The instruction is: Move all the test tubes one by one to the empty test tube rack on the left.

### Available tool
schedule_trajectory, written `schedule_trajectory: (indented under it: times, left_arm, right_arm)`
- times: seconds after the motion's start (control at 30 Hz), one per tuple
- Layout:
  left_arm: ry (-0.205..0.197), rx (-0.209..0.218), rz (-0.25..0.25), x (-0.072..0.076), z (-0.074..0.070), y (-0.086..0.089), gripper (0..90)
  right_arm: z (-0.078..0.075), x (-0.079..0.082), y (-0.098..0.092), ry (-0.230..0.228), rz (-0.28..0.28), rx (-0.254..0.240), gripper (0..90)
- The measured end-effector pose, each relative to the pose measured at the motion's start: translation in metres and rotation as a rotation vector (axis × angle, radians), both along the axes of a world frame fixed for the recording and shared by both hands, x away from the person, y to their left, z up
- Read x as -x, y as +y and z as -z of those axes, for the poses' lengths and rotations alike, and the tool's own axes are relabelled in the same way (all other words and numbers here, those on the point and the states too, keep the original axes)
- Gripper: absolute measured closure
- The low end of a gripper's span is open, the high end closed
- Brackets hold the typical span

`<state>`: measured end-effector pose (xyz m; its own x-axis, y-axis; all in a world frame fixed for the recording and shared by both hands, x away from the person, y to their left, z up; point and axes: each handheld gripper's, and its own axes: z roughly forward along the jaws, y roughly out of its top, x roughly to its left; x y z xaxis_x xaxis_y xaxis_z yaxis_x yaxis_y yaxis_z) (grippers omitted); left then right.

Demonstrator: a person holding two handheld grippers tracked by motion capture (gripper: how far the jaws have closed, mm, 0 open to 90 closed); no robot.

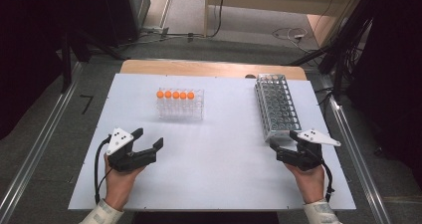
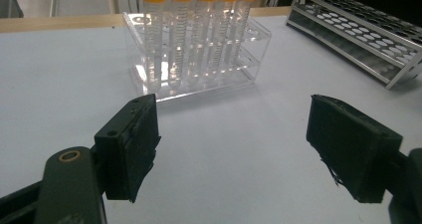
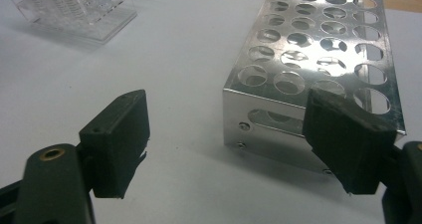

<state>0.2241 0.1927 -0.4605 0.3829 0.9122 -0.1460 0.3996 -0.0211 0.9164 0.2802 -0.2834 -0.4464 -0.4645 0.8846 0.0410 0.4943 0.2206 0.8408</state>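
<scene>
My left tongs [image 1: 149, 138] are wide open and hold nothing. They point at the clear rack [image 1: 180, 109] of orange-capped tubes [image 1: 175, 95] farther up the white table [image 1: 214, 169]. My right tongs [image 1: 284, 142] are wide open too, empty, right beside the near end of the metal rack [image 1: 276, 107].

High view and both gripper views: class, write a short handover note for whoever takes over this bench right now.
Left tool: open, nothing between its jaws, resting low on the white table, aimed at the clear rack.
Right tool: open, holds nothing, close to the near end of the metal rack; contact cannot be told.
Things: five orange-capped tubes stand in one row in the clear rack. The metal rack's holes look empty.
Done: no tube moved so far.
Left: probably transferring tubes to the metal rack, starting with a grasp on one.
</scene>
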Motion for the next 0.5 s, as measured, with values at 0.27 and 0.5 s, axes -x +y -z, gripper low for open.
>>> schedule_trajectory:
  times: [0.27,0.5]
  left_arm:
    - [0.003,-0.003,-0.005,0.004,0.001,0.003,19.9]
    - [0.009,-0.005,-0.012,0.007,0.002,0.006,19.6]
  right_arm:
    - [0.0,0.002,-0.007,0.0,0.018,-0.004,16.2]
    - [0.001,0.005,-0.014,0.001,0.031,-0.007,16.3]
